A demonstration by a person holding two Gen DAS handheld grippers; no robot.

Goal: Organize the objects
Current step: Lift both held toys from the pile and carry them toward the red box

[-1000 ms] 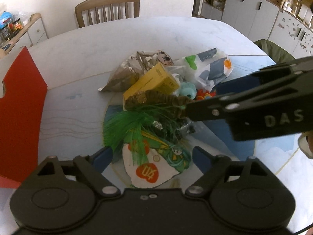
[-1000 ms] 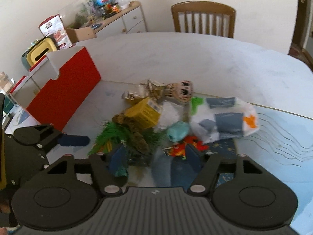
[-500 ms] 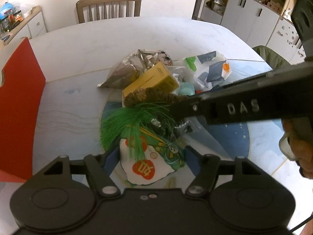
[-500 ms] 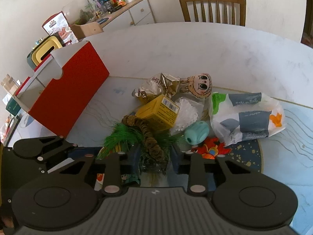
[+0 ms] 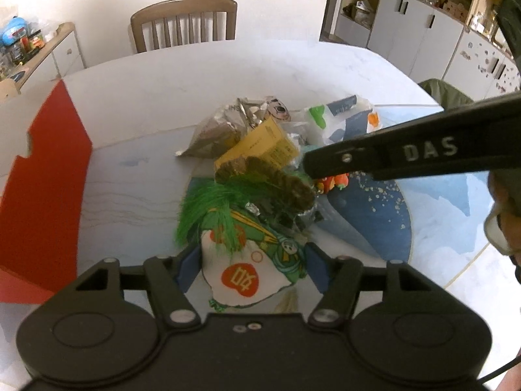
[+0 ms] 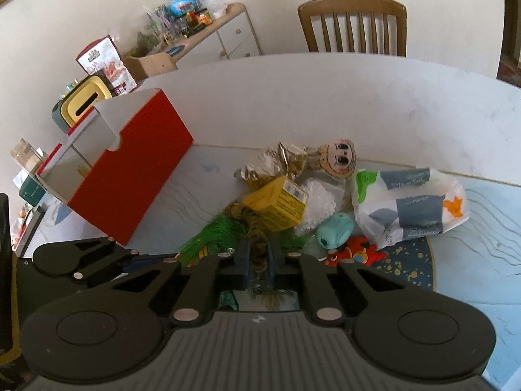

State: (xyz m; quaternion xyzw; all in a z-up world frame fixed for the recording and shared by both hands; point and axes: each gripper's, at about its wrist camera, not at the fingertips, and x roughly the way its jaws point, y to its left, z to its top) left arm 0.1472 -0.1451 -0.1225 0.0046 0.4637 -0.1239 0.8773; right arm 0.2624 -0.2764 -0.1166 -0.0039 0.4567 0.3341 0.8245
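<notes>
Left gripper (image 5: pixel 252 265): your jaws have just been closing around the printed pouch (image 5: pixel 249 275); the blue pads flank it, but no squeeze shows, so count it as not yet gripped.
Right gripper (image 6: pixel 257 255): a second ago it stood open over the pile; it has just clamped onto the brown fuzzy stem (image 6: pixel 257 244) of the green tufted toy (image 6: pixel 215 236).
Meaning: you have one piece secured, ready to lift clear of the heap; expect the green fringe to drag on the pouch.
Pile: yellow box (image 6: pixel 276 202), teal toy (image 6: pixel 335 229) and printed bag (image 6: pixel 410 202) lie behind, untouched.
Red box (image 6: pixel 130 166): open, at far left on the table (image 6: pixel 325 97), likely your drop point.
</notes>
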